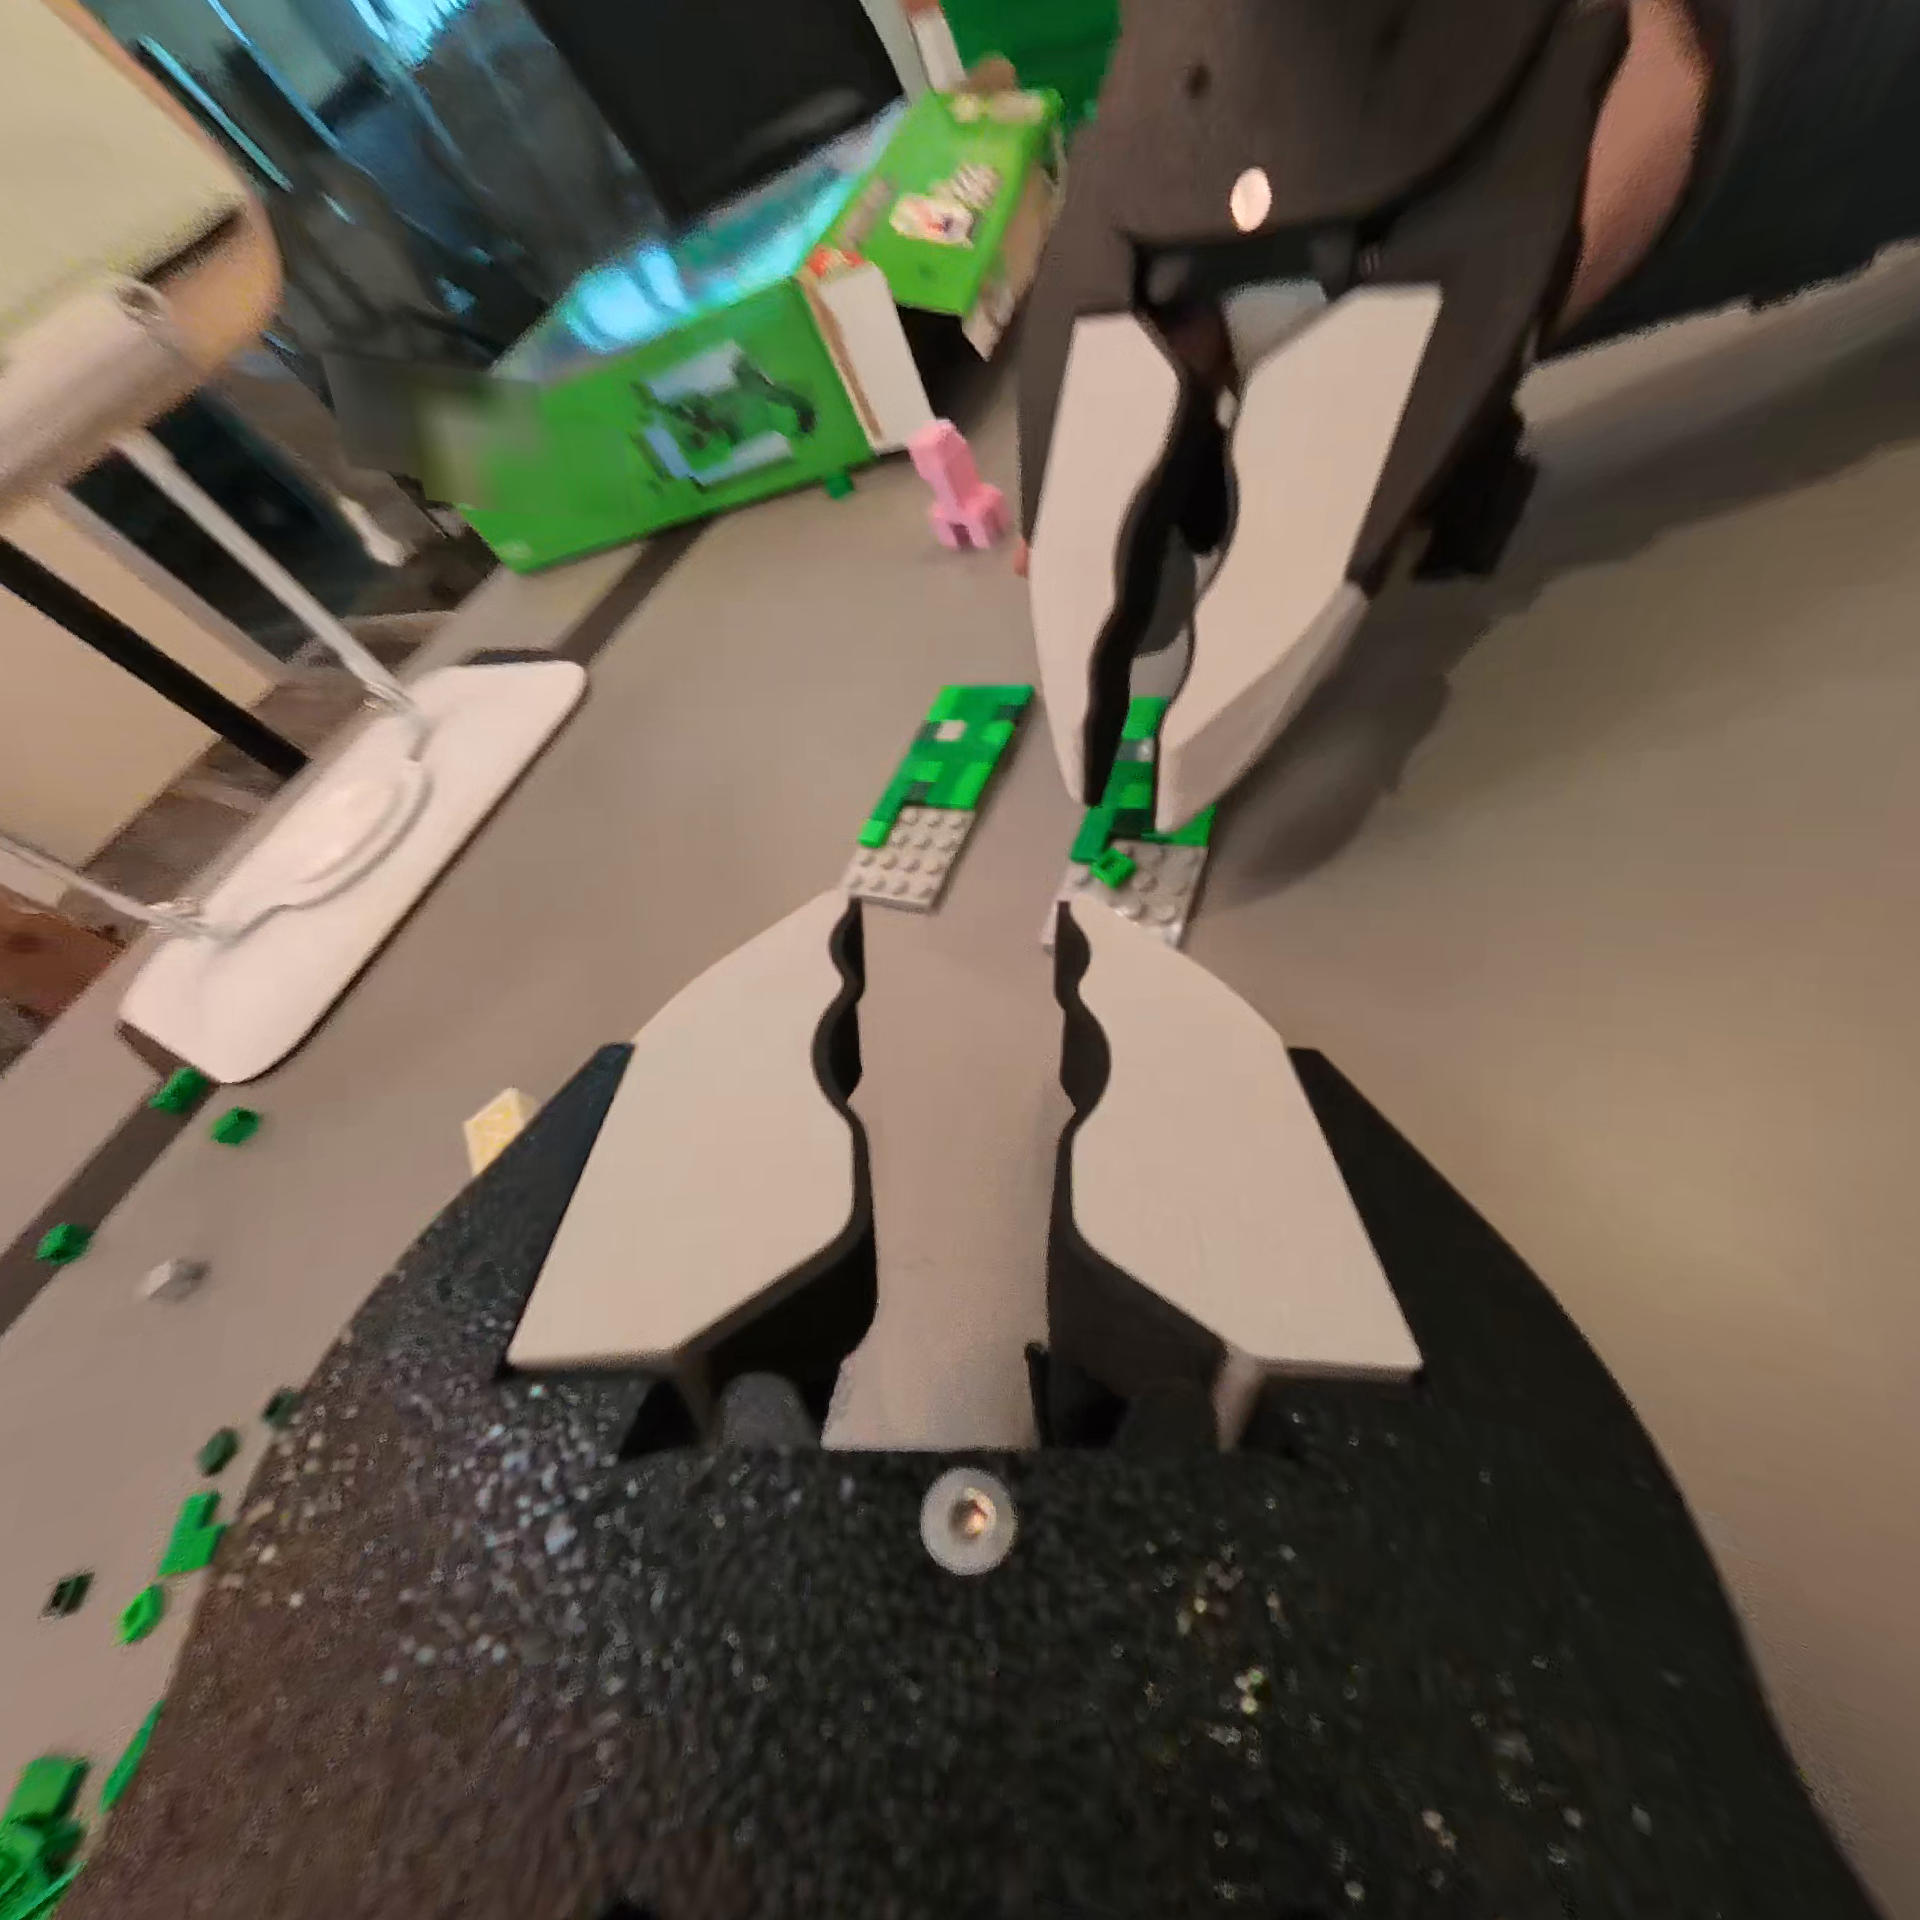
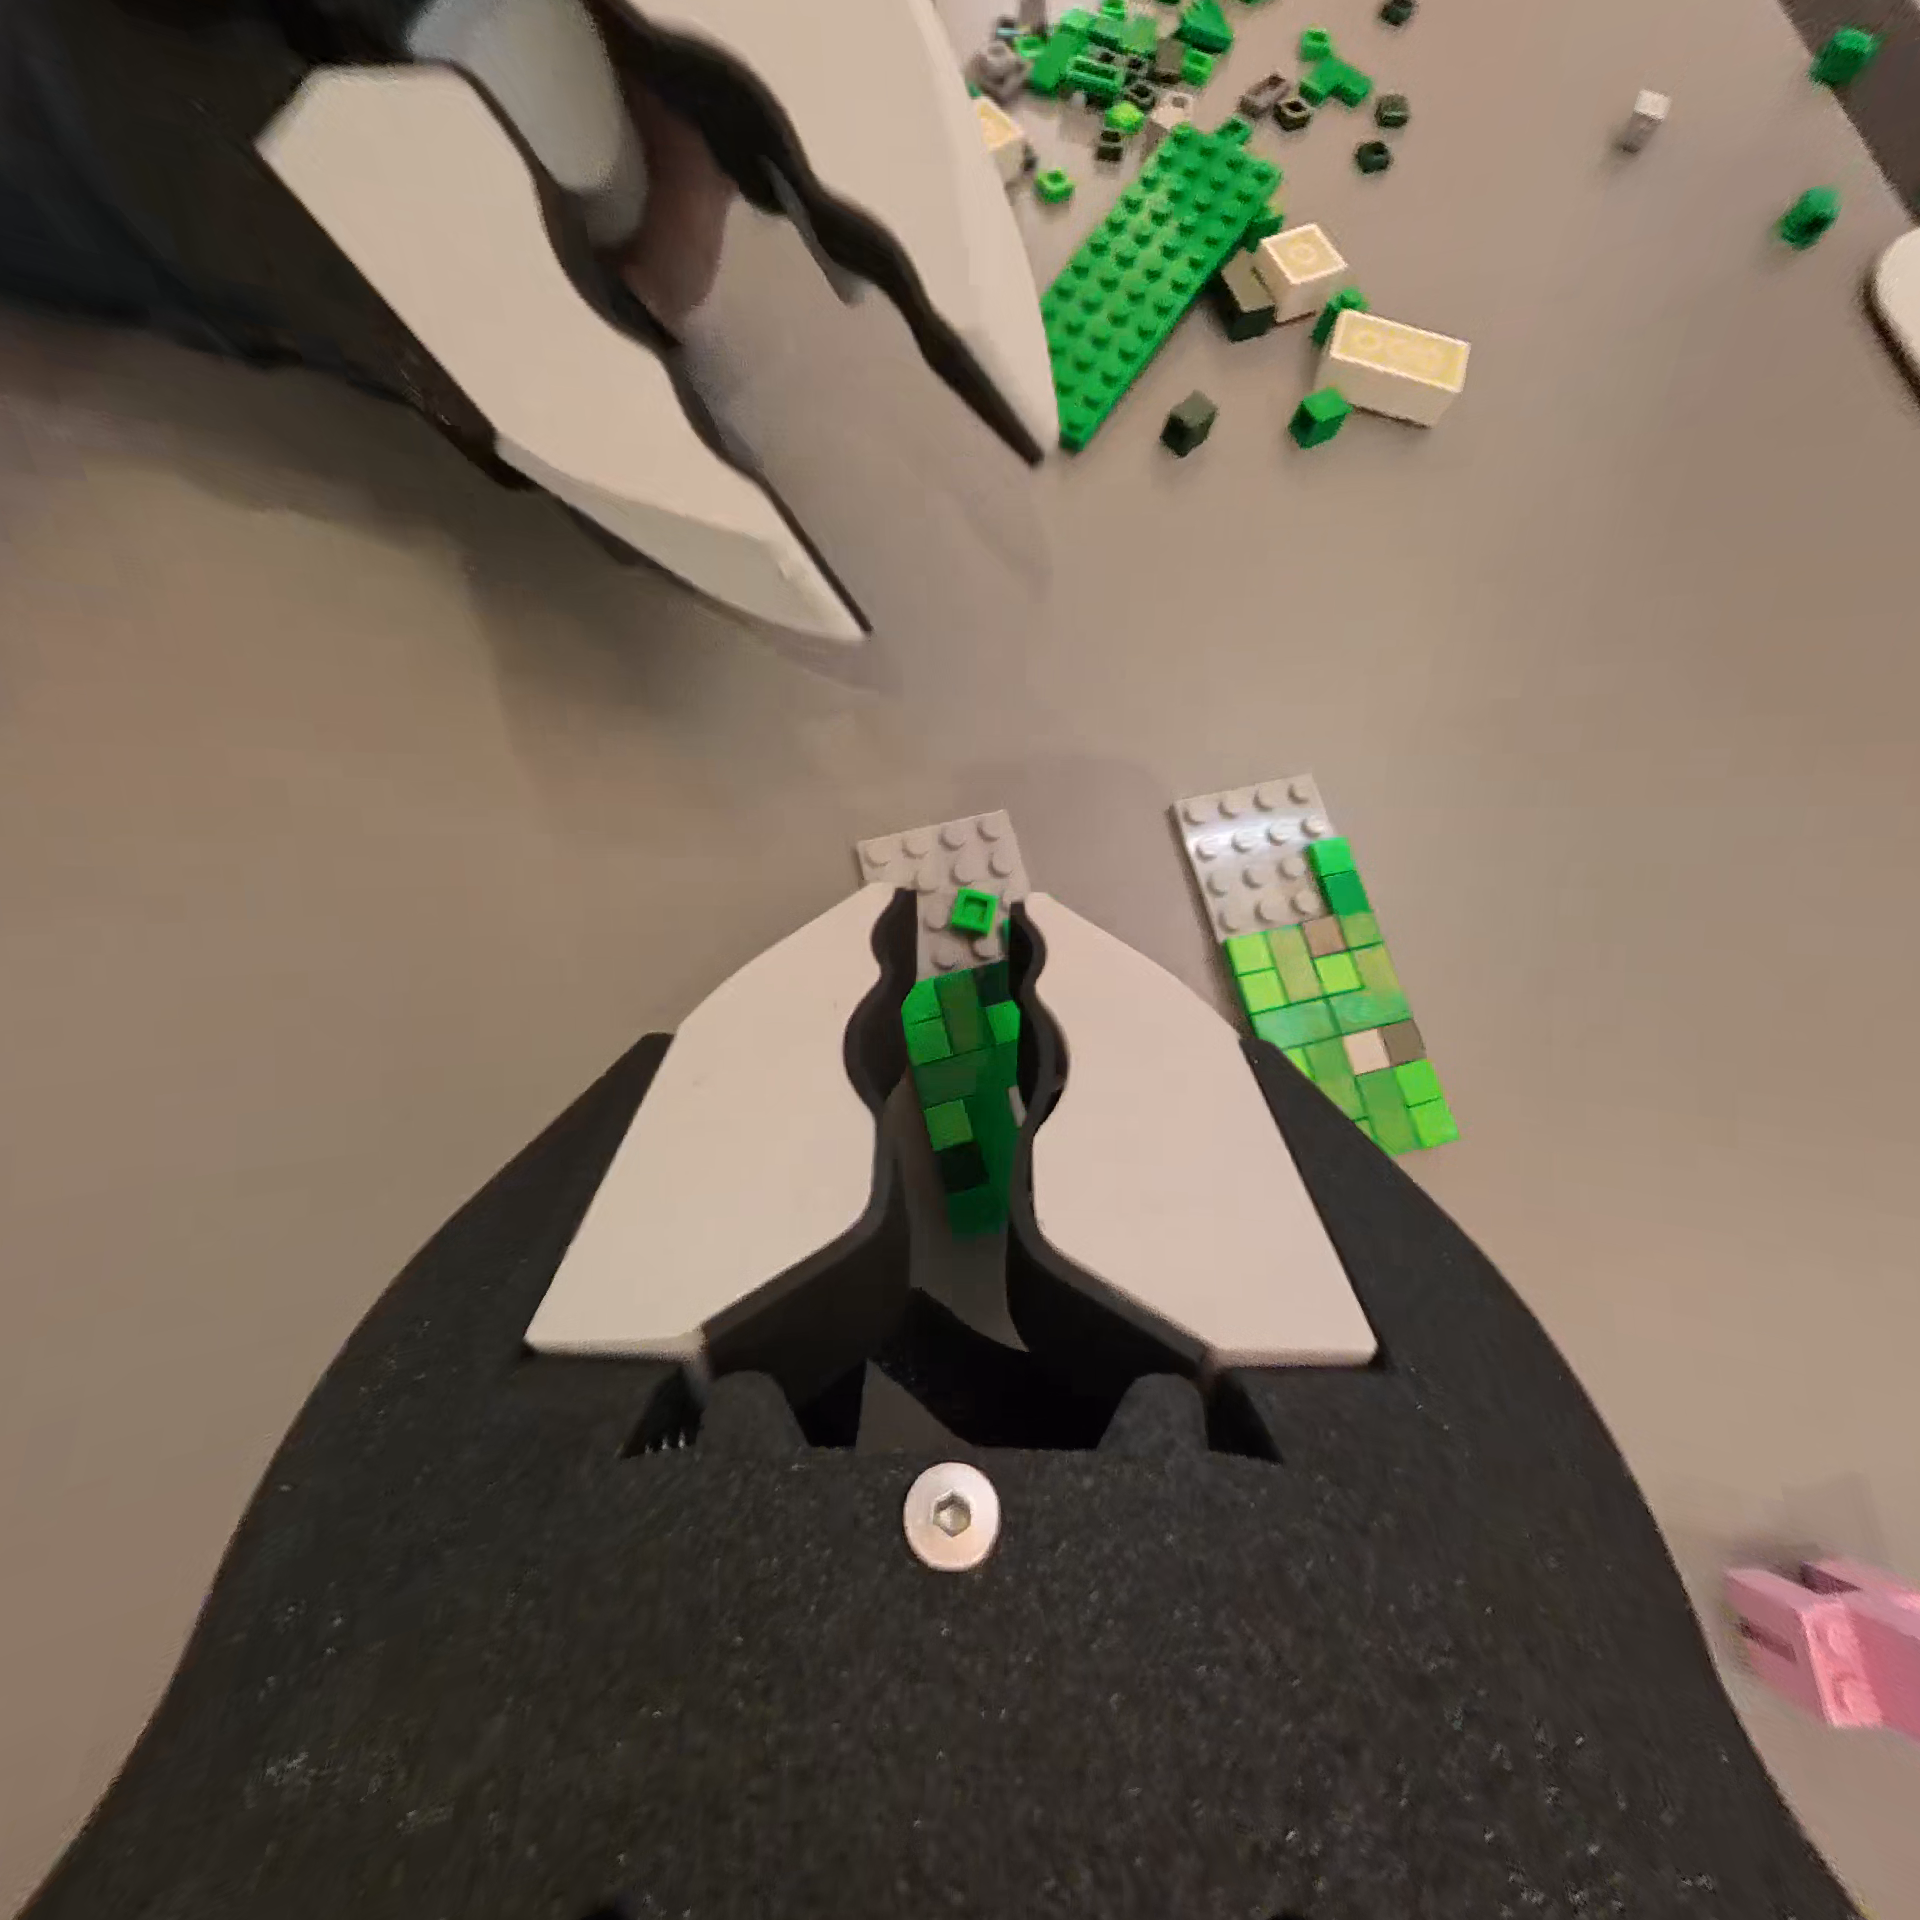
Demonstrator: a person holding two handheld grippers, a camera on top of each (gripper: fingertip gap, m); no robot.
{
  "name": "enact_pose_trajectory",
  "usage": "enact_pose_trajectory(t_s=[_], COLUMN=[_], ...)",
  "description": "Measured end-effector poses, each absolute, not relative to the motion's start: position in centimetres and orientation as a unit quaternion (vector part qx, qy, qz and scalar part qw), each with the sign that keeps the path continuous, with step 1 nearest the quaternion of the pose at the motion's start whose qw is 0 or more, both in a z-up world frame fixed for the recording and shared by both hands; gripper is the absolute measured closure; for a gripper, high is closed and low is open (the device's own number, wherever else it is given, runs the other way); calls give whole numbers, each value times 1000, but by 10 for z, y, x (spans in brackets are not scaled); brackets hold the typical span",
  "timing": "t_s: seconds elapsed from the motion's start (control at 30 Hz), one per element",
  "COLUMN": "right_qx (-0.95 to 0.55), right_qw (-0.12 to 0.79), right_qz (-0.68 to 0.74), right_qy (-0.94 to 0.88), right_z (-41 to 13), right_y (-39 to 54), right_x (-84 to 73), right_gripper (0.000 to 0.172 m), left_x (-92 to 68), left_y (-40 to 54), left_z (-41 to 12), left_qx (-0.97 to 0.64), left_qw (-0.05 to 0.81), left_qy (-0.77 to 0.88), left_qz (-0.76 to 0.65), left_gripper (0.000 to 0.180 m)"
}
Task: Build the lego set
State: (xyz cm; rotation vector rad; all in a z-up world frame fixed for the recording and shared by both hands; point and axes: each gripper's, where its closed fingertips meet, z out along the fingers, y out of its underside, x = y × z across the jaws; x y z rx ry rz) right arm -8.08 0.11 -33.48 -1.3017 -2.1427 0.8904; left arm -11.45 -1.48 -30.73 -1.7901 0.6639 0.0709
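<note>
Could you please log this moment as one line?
left gripper: open, empty, above table | right gripper: open over grey plate, nothing gripped | small green tile: loose on plate

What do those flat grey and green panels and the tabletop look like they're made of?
The two grey plates with green tiles look like moulded plastic: regular round studs and glossy, reflective tile faces. The table seems a smooth matt grey surface; its material is unclear.

Soft indoor light, blurred warped edges
</note>
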Motion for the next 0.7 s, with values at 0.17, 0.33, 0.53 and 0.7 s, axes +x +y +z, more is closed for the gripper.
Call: enact_pose_trajectory(t_s=[0.17,0.33,0.53,0.7], right_qx=[-509,-517,-388,-280], right_qw=[234,251,396,526], right_qz=[297,267,250,181], right_qy=[-773,-774,-794,-782], right_z=[-347,-350,-325,-299], right_y=[0,4,-13,-30], right_x=[-89,-91,-89,-85], right_gripper=[159,165,165,165], left_x=[-135,-155,-137,-90], left_y=[-15,-15,-23,-36], left_z=[-289,-284,-274,-273], left_qx=[-749,-751,-727,-716], left_qw=[625,639,647,577], left_qy=[219,165,187,181], left_qz=[6,-37,-133,-348], left_gripper=[149,149,155,153])
